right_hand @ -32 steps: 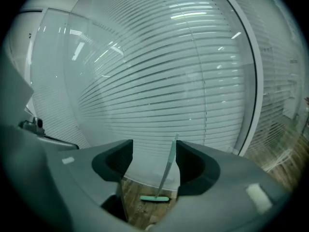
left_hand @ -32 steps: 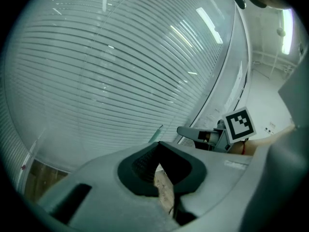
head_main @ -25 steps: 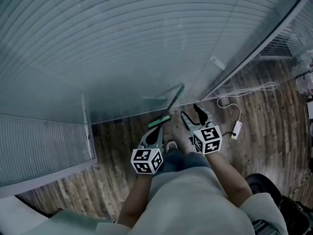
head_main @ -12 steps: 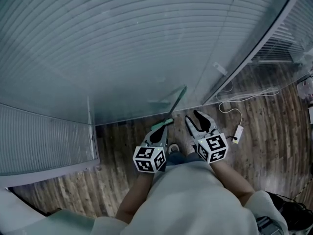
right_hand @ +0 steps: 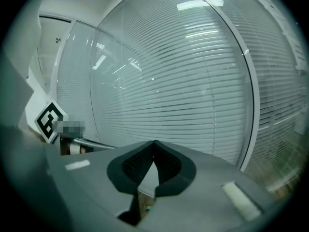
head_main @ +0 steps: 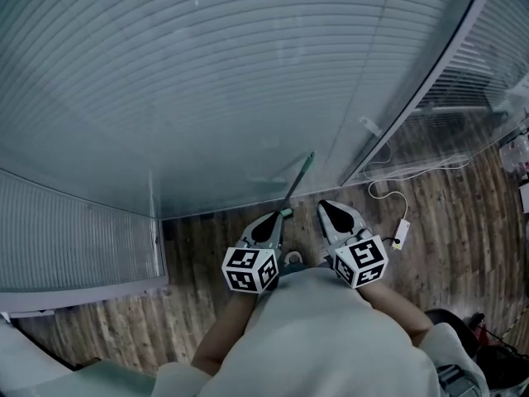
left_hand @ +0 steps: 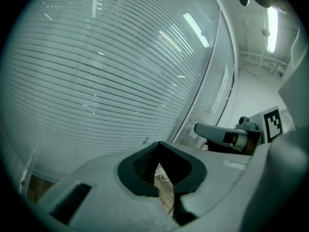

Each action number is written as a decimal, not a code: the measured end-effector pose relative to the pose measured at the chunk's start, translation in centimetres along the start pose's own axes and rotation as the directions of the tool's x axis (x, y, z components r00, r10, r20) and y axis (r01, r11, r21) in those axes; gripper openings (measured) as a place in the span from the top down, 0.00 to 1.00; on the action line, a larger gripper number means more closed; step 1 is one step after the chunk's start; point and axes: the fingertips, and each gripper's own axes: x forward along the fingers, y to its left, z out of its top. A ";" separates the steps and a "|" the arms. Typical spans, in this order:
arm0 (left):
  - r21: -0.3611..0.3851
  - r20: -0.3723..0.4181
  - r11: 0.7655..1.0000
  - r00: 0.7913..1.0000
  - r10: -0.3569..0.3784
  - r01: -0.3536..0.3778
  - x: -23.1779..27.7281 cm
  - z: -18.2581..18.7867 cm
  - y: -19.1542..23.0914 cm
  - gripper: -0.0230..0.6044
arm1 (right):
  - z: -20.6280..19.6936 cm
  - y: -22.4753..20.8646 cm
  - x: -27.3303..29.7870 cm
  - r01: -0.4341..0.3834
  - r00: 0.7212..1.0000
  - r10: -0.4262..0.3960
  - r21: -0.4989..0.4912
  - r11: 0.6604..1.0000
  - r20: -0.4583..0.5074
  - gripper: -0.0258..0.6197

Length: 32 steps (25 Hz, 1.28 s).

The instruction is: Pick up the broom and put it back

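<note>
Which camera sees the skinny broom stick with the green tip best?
The head view: the skinny green-tipped broom stick leans against the slatted glass wall. The left gripper view shows none of it; the right gripper view shows perhaps a green speck.

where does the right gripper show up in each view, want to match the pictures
Head view: right gripper low, just right of centre; its jaws have just been closing, nothing between them.
Left gripper view: right gripper at the right, mid-height, seen side-on.
Right gripper view: right gripper bottom centre, looking along itself.
Shared landmark: slatted blinds, the background of all three.
</note>
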 end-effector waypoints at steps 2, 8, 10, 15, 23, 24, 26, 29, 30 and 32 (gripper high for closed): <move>0.005 0.005 1.000 1.000 0.000 0.000 0.0 0.2 -0.1 0.95 | 0.0 0.2 -0.1 -0.004 1.000 0.004 -0.001 1.000 0.005 0.95; 0.007 0.015 1.000 1.000 0.002 -0.002 -0.5 0.2 -0.1 0.95 | -0.1 0.7 -0.3 -0.007 1.000 0.007 -0.009 1.000 0.006 0.95; 0.006 0.017 1.000 1.000 0.003 -0.003 -0.6 0.2 -0.1 0.95 | -0.2 0.9 -0.4 -0.008 1.000 0.008 -0.010 1.000 0.003 0.95; 0.007 0.026 1.000 1.000 0.005 -0.006 -0.9 0.3 0.0 0.96 | -0.2 0.9 -0.5 -0.005 1.000 0.005 -0.002 1.000 0.013 0.95; 0.011 0.029 1.000 1.000 0.002 -0.002 -1.2 0.2 0.1 0.96 | -0.5 1.1 -0.7 -0.007 1.000 0.007 0.018 1.000 0.014 0.95; 0.012 0.028 1.000 1.000 0.000 0.000 -1.2 0.2 0.1 0.96 | -0.6 1.0 -0.7 -0.004 1.000 0.004 0.022 1.000 0.012 0.95; 0.016 0.024 1.000 1.000 -0.004 0.003 -1.1 0.1 0.0 0.96 | -0.8 0.9 -0.7 0.001 1.000 -0.002 0.029 1.000 0.009 0.95; 0.018 0.022 1.000 1.000 -0.009 0.009 -1.1 0.1 -0.1 0.96 | -0.9 0.8 -0.8 0.005 1.000 -0.005 0.035 0.999 0.007 0.95; 0.018 0.022 1.000 1.000 -0.011 0.010 -1.1 0.1 -0.1 0.96 | -0.9 0.8 -0.7 0.005 1.000 -0.005 0.034 0.999 0.007 0.95; 0.018 0.022 1.000 1.000 -0.014 0.013 -1.0 0.1 -0.1 0.96 | -0.9 0.9 -0.7 0.003 1.000 -0.003 0.031 1.000 0.006 0.95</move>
